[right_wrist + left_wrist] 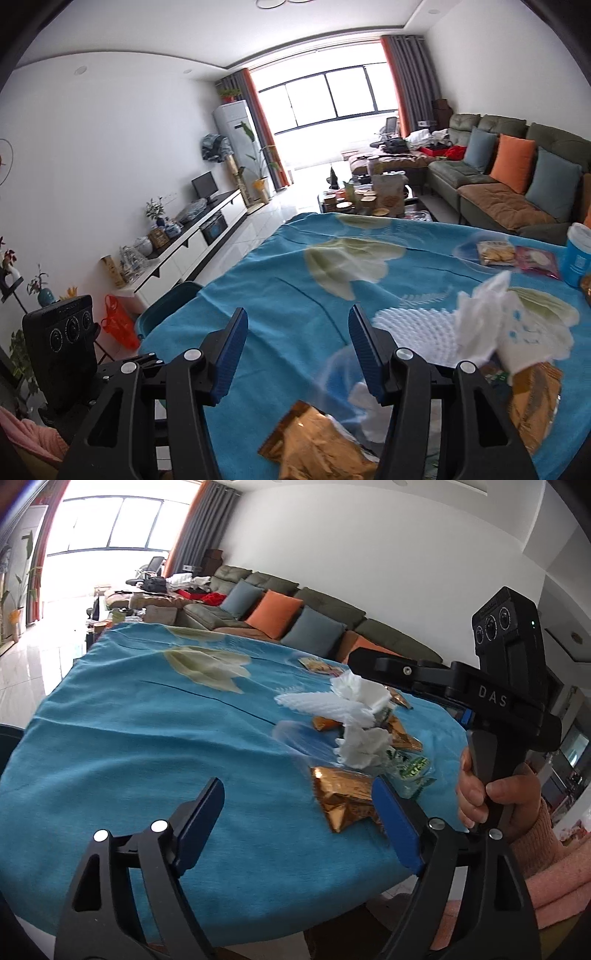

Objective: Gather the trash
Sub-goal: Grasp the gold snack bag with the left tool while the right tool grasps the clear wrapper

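- The left tool (297, 805) is hovering over the near edge of the worktop (129, 738); its blue pads are standing wide apart and nothing is lying between them.
- The right tool (297, 350) is also hovering above the worktop, with its pads apart and gripping nothing.
- In the left wrist view, a hand (495, 797) in a pink sleeve (546, 842) is gripping the handle of the right tool; its body is showing the letters "DAS" (493, 696).
- The worktop is wearing a blue cloth (266, 280) printed with pale leaf shapes.
- The trash is lying in a loose cluster on the cloth, on the right side in both views.
- White tissues (354, 709) are sitting crumpled at the middle of the cluster.
- A gold wrapper (343, 797) is lying nearest the left tool, just beside its right pad.
- A green-printed clear wrapper (410, 766) is lying next to the tissues; its print is too blurred to read.
- Another gold wrapper (310, 439) is lying under the right tool, near the worktop edge.
- A snack packet (495, 253) and a pink packet (537, 262) are lying farther back; their labels are unreadable.
- A blue cup (578, 254) with a white label is standing upright at the right edge of the right wrist view; its text is illegible.
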Demonstrator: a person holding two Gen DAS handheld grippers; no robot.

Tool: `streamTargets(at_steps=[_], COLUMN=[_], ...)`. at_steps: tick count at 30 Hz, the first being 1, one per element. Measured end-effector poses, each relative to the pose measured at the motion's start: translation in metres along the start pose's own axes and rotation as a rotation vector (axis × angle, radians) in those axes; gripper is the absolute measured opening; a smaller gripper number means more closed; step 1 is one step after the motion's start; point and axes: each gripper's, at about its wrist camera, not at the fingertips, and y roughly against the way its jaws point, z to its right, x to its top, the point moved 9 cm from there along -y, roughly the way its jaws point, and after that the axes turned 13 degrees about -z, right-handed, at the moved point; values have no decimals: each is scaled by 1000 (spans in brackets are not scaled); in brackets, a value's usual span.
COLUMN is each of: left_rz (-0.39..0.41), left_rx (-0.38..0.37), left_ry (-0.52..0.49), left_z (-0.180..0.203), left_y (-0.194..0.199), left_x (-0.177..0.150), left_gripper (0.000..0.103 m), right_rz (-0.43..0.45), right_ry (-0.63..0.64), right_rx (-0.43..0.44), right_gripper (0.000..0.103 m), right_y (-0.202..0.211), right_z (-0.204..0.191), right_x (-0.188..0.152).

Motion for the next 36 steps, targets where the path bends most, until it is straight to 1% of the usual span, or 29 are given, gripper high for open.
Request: streamTargets(at_steps=[4,6,9,11,13,15,16,20,23,25,29,30,31,33,34,36], left_rz=[-60,-84,-113,-125,-135,-154,-164,-198,-218,-225,-233,-232,-229,-216,-209,-195], left_rx=[-39,-54,-61,-62,-65,-78,-89,-126,-160,-172,-190,-194,-195,-180,-172,-163], left_ry=[-23,-30,-38,-50,-61,-66,-69,-76,-46,-20,16,18,17,10,5,4], left_z=[23,28,36,42,46,51,54,61,59,55,49,49,48,47,47,44], left_y=[-27,-38,-47,-51,-50,-51,-53,-58,-64,-68,-73,-74,-74,-71,-70,-66], left_x=[-1,-2,-4,-6,-10,-14,-16,-22,-24,-24,-23,-22,-22,-20,-19,-18], left_gripper=[83,83,83,81,74,70,66,54,44,29,17,11,10,9,9,8], right_rz=[26,36,50,55,58,50,43,-12,-48,-70,-94,-99,-104,-114,-121,-135], right_ry=[-54,-75,-109,-131,-147,-152,-156,-162,-170,-175,-172,-172,-172,-182,-186,-191], right_rx=[-59,-82,-112,-126,-138,-151,-155,-162,-149,-129,-107,-104,-100,-82,-69,-57], right_gripper=[54,54,54,54,54,54,55,54,54,54,54,54,53,46,40,32], right_y=[14,20,27,31,33,36,36,34,34,34,35,35,34,32,30,27], right_z=[35,45,65,76,85,93,95,101,100,98,91,89,89,88,87,86], right_x=[-8,-11,-18,-23,-26,-33,-36,-58,-75,-86,-102,-104,-106,-110,-112,-114])
